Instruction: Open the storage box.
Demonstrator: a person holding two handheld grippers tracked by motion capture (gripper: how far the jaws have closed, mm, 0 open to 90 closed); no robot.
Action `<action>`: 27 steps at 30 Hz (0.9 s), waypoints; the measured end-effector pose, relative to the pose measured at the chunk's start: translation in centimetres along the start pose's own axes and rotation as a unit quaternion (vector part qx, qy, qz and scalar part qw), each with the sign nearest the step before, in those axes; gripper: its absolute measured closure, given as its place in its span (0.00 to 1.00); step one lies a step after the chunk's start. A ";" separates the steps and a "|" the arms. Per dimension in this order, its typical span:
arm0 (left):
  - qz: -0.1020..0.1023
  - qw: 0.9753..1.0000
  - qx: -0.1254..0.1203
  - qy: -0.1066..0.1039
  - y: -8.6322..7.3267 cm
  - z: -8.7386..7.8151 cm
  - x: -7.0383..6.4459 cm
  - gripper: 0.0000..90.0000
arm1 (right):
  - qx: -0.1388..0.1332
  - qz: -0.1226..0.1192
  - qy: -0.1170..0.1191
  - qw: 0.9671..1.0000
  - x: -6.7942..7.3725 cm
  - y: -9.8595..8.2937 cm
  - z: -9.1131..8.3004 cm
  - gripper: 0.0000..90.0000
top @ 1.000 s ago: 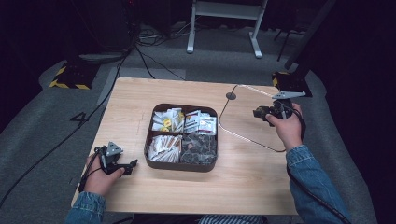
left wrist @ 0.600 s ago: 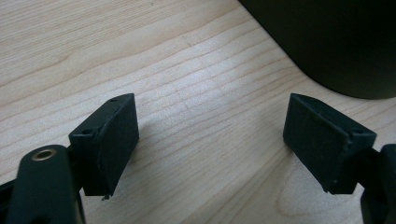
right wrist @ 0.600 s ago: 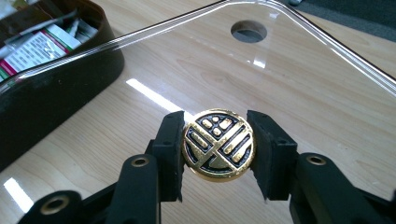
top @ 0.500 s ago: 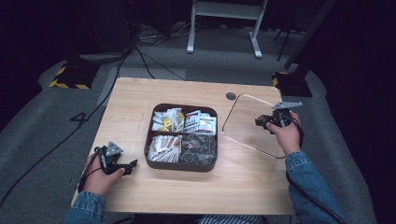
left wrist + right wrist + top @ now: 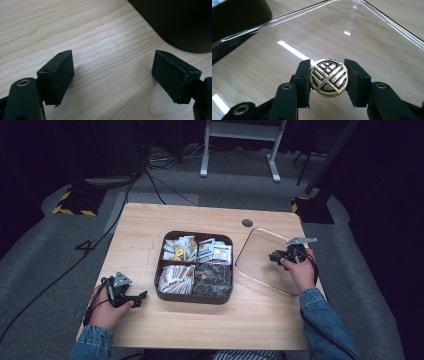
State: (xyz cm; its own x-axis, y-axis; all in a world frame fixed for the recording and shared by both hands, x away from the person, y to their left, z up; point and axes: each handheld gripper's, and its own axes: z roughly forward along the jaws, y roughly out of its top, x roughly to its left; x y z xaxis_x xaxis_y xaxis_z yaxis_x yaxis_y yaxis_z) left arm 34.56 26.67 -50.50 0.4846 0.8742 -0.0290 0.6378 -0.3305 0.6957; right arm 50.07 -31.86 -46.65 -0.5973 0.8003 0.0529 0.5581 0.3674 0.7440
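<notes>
A: Start with the surface. Pale rectangular wooden table (image 5: 150,235), with the dark-brown square four-compartment tray (image 5: 194,298) near its middle. Why there?

B: Judged — it sits between the two hands, so either one can reach it. The compartments hold paper sachets and packets; the front-right one holds something dark that I cannot identify.

A: And the clear rounded-square glass lid (image 5: 255,255)?

B: To the right of the tray, close beside it, lying flat or very nearly flat on the wood. In the right gripper view its edge (image 5: 387,23) runs across bare table. Parked to one side, it leaves the tray open from above.

A: How is it held?

B: The right gripper (image 5: 280,257) is clamped on the round black-and-gold lid knob (image 5: 328,77), one pad on either side of the disc. I read the knob as the sensible hold — the pane itself is thin and slick, whereas the knob gives two opposed faces to pinch.

A: Left gripper (image 5: 134,299)?

B: Low over the table at the tray's left, jaws wide apart, nothing between them. The left gripper view shows bare wood between the black pads (image 5: 58,75) and the tray's dark wall (image 5: 180,22) just ahead. It looks idle, possibly waiting to steady the tray.
</notes>
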 end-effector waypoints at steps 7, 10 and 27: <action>0.000 1.000 0.000 0.000 0.0 0.0 0.0 0.21 | 0.001 0.006 0.006 1.000 0.5 -1.2 1.3 0.65; 0.000 1.000 0.000 0.000 0.0 0.0 0.0 0.21 | 0.002 0.005 0.003 1.000 0.6 -1.5 1.5 0.65; 0.001 1.000 0.000 0.000 0.0 0.0 0.0 0.21 | -0.016 0.025 0.003 1.000 0.4 -2.4 1.6 0.56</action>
State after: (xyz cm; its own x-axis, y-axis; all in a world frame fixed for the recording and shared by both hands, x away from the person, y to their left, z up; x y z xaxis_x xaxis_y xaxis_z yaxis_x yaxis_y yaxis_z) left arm 34.56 26.68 -50.49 0.4858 0.8736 -0.0271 0.6373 -0.3328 0.6951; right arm 49.42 -31.66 -49.50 -0.5717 0.8150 0.0946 0.5687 0.3105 0.7617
